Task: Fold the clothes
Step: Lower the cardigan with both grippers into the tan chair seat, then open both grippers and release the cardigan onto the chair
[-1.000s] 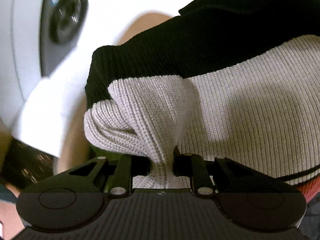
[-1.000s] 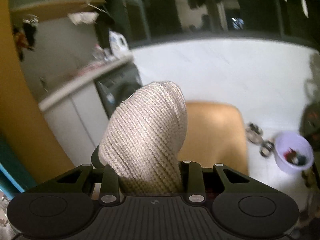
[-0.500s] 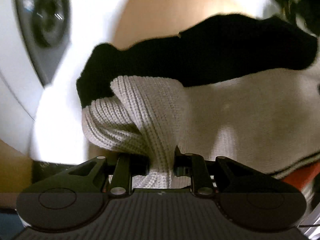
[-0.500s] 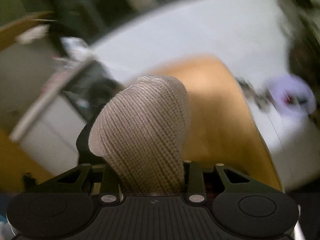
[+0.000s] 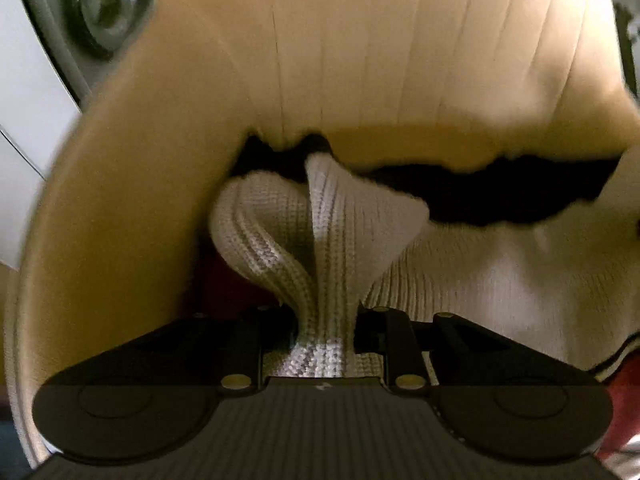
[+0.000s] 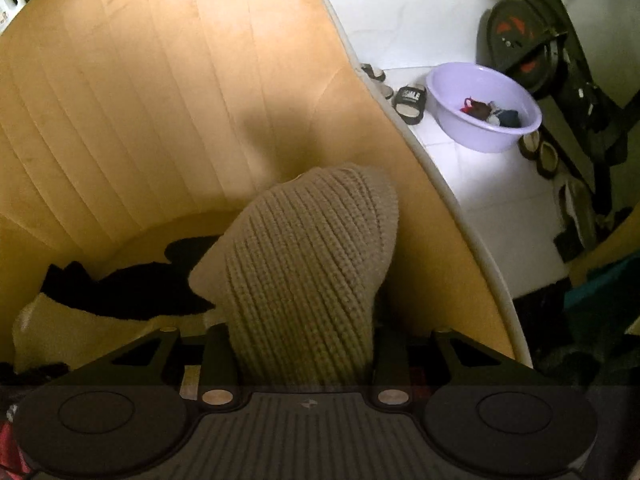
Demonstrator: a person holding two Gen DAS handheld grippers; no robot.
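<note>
Now, at the counter: we see a tan wooden counter (image 5: pixel 400 60) with a curved edge filling both wrist views, its grain lines running away from the cameras.
Sweater: a cream ribbed knit sweater (image 5: pixel 500 280) with a black band (image 5: pixel 500 196) along its far edge lies spread on the counter, low in the left wrist view.
Left hand-held gripper: the left hand-held gripper (image 5: pixel 326 320) is clenched on a bunched fold of the sweater; the knit rises from between its fingers (image 5: pixel 396 340) and fans out into a twisted peak.
Right hand-held gripper: the right hand-held gripper (image 6: pixel 304 356) is clamped on another thick fold of the sweater (image 6: pixel 308 264), which stands up from between its fingers (image 6: pixel 218 356) in a rounded hump.
Between them: in the right wrist view we make out the black band (image 6: pixel 120 288) and a cream stretch of knit lying on the counter to the left of the raised fold.
Red fabric: a dark red cloth (image 5: pixel 224 280) shows under the sweater beside the left gripper; we cannot tell what it is.
Floor: a lilac basin (image 6: pixel 484 108) holding small items sits on the white floor (image 6: pixel 492 184), with sandals (image 6: pixel 408 100) just beside it.
Background: a washing machine door (image 5: pixel 100 4) appears upper left in the left wrist view; a dark exercise machine (image 6: pixel 536 36) stands behind the basin.
</note>
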